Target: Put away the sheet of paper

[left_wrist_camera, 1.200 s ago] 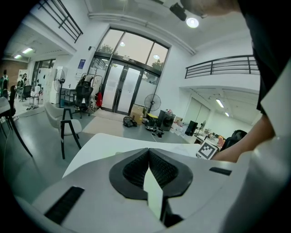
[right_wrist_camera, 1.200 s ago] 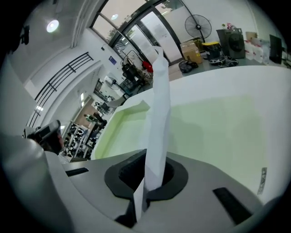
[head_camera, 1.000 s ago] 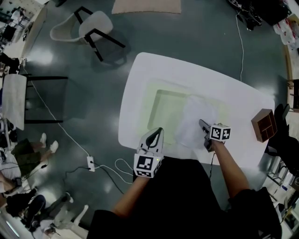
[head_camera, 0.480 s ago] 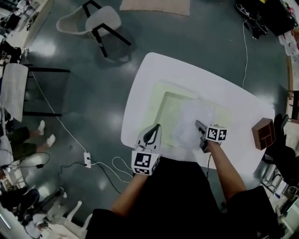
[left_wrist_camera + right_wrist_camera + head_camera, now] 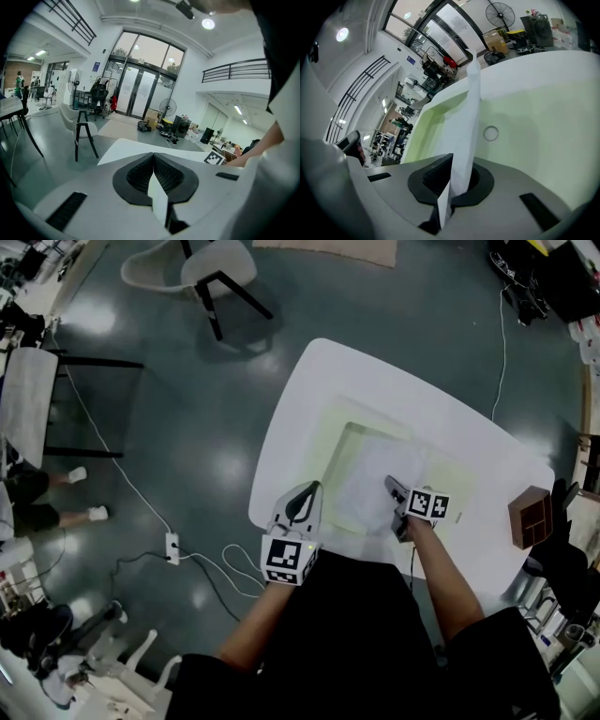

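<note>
A white sheet of paper (image 5: pixel 368 480) hangs over the pale green mat (image 5: pixel 457 476) on the white table (image 5: pixel 319 381). My right gripper (image 5: pixel 390 487) is shut on the sheet's near right edge. In the right gripper view the paper (image 5: pixel 469 108) rises edge-on from between the shut jaws of that gripper (image 5: pixel 452 157), with the green mat (image 5: pixel 534 112) behind it. My left gripper (image 5: pixel 314 489) stands shut over the table's near left edge, apart from the sheet. In the left gripper view the left gripper (image 5: pixel 153 155) shows its pads meeting with nothing seen between them.
A brown wooden box (image 5: pixel 532 514) sits at the table's right end. A small ring mark (image 5: pixel 491 133) lies on the mat. Chairs (image 5: pixel 214 266) stand on the floor beyond the table. A cable with a power strip (image 5: pixel 172 547) runs along the floor at the left.
My right gripper has drawn the sheet leftward and nearer over the mat, and the sheet now lies flatter. My left gripper has shifted slightly along the table's near edge.
</note>
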Motion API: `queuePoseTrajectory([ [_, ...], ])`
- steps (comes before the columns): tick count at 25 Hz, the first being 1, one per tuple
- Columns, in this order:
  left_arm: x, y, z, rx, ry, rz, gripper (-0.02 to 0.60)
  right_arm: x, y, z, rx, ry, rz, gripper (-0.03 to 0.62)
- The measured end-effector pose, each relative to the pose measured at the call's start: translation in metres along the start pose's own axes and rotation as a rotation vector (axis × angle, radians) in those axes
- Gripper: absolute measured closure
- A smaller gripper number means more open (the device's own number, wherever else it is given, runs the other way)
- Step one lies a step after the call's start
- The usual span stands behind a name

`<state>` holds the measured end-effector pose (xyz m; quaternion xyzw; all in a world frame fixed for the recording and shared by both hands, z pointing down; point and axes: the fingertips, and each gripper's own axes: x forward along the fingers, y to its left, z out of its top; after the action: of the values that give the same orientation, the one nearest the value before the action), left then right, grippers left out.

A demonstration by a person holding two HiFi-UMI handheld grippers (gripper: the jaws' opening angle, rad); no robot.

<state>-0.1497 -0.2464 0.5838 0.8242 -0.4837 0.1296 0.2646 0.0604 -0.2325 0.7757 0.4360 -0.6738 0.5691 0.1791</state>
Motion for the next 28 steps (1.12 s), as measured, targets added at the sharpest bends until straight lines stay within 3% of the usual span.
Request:
queuePoseTrajectory([
  [14, -0.001, 0.034, -0.001, -0.029, 0.018, -0.007, 0.578, 0.042, 0.038, 0.001, 0.011, 0.019, 0.012, 0.594],
  [28, 0.031, 0.071, 0.004, -0.009, 0.037, -0.069, 0.578, 0.079, 0.062, 0.02, 0.018, -0.014, 0.021, 0.594],
])
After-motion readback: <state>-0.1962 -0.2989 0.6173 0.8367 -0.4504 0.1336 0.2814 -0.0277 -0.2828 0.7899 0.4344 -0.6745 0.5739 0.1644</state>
